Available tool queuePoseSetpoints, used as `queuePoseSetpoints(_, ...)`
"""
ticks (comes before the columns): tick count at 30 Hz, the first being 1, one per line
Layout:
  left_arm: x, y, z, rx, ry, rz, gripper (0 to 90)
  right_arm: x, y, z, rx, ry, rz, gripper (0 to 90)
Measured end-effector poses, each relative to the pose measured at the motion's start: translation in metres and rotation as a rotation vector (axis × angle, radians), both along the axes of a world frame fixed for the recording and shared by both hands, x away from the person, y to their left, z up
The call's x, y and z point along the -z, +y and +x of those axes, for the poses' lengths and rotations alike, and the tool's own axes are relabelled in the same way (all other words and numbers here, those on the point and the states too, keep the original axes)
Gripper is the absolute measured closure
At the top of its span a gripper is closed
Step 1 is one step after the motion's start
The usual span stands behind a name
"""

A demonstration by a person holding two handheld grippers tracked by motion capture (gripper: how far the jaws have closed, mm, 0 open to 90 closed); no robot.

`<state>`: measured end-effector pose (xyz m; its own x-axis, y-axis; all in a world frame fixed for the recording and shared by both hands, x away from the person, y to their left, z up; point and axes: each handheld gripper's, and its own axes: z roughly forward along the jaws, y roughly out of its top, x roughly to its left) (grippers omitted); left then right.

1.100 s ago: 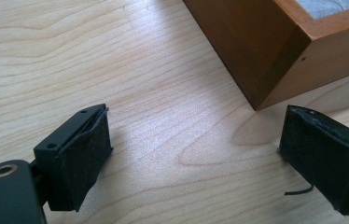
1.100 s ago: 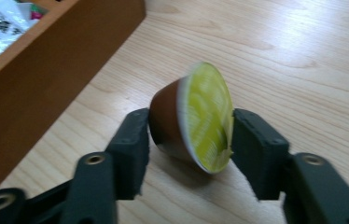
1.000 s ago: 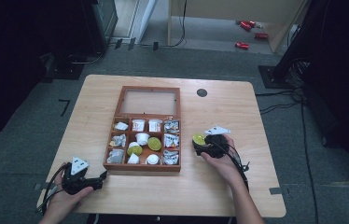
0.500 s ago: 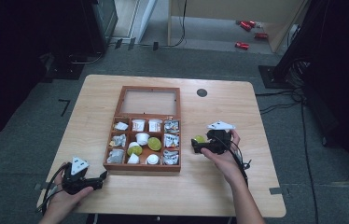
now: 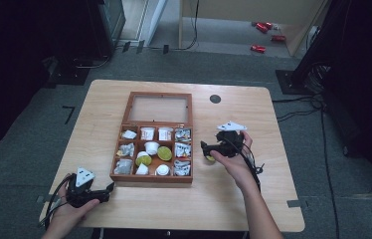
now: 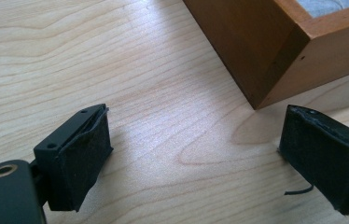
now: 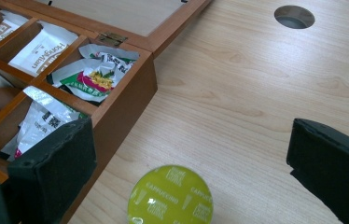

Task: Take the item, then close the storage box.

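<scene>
On the left of the high view, the left hand-held gripper (image 5: pixel 108 187) lies low on the worktop (image 5: pixel 99 99) just off the near left corner of the wooden box (image 5: pixel 151 178), where it was a second ago; its jaws stand wide apart with nothing but bare wood grain between them, as the left gripper view confirms. Moving right, the box sits open with its lid laid back, its compartments holding white and green capsules and foil sachets; one white sachet (image 7: pixel 42 46) reads "HongAiYuan" or something close to it, and the others carry print too small to make out. Further right, the right hand-held gripper (image 5: pixel 205 147) has just been opening its jaws and has lifted a little compared with the earlier pictures; the jaws now stand wide, pressing on nothing. Below and between them the green capsule (image 7: pixel 170 196) rests on the worktop just beside the box's right wall, its lid printed "CAPPUCCINO". This suggests the capsule has been taken out of the box and set down, with that step finished.
</scene>
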<state>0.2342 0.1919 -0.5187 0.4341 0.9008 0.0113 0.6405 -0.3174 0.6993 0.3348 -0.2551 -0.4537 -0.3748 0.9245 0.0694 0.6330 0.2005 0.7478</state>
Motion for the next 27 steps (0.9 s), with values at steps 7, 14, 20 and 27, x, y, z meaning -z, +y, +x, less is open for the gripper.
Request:
queuePoseSetpoints(7,0.0,0.0,0.0,-0.001,-0.001,0.0,9.4,-0.005,0.01,0.009,0.01,-0.002,-0.011,3.0)
queuePoseSetpoints(14,0.0,0.0,0.0,-0.002,0.0,0.0,9.4,-0.011,0.021,0.019,0.002,-0.004,-0.009,3.5)
queuePoseSetpoints(20,0.0,0.0,0.0,-0.002,0.0,0.0,9.4,-0.017,0.031,0.028,-0.013,-0.015,-0.003,4.5)
queuePoseSetpoints(27,0.0,0.0,0.0,-0.002,-0.001,0.0,9.4,-0.02,0.043,0.039,-0.026,-0.015,0.006,6.1)
